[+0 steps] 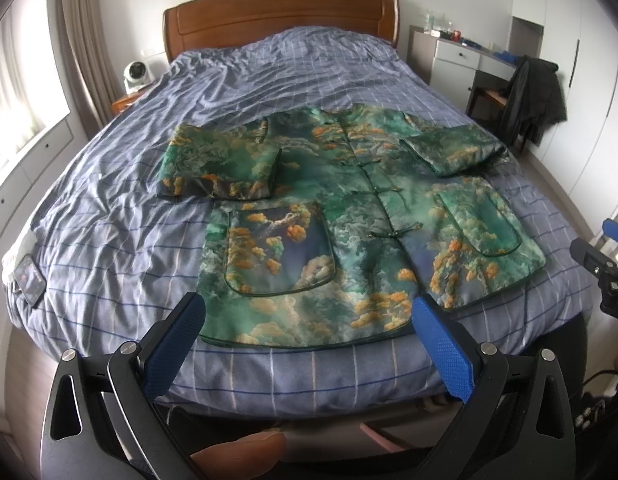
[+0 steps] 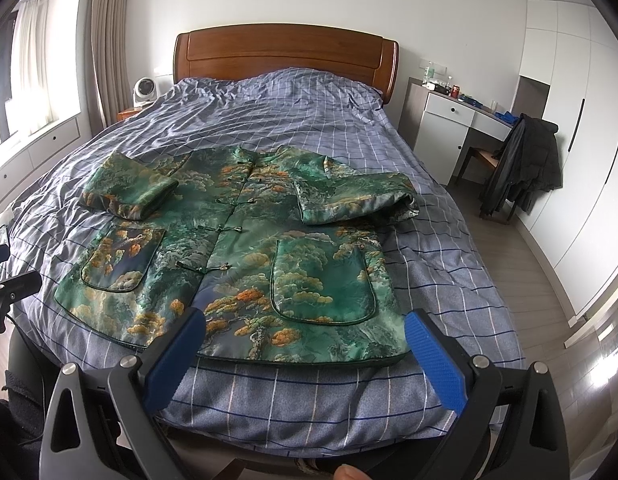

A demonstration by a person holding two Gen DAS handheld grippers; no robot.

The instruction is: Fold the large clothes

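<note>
L gripper [image 1: 309, 312] wide open, R gripper [image 2: 305, 324] same, above jacket [image 1: 349, 208] hem

Bed [image 2: 309, 128] with blue checked cover fills frame centre; wooden headboard [image 2: 285, 50] stands against white rear wall; curtained window [image 2: 33, 60] at upper left admits daylight; small white fan [image 2: 145, 90] sits left of headboard; white desk [image 2: 449, 120] at right; dark coat [image 2: 525, 164] draped over chair; white wardrobe [image 2: 569, 100] at far right; grey wood floor [image 2: 529, 256] at lower right.
</note>
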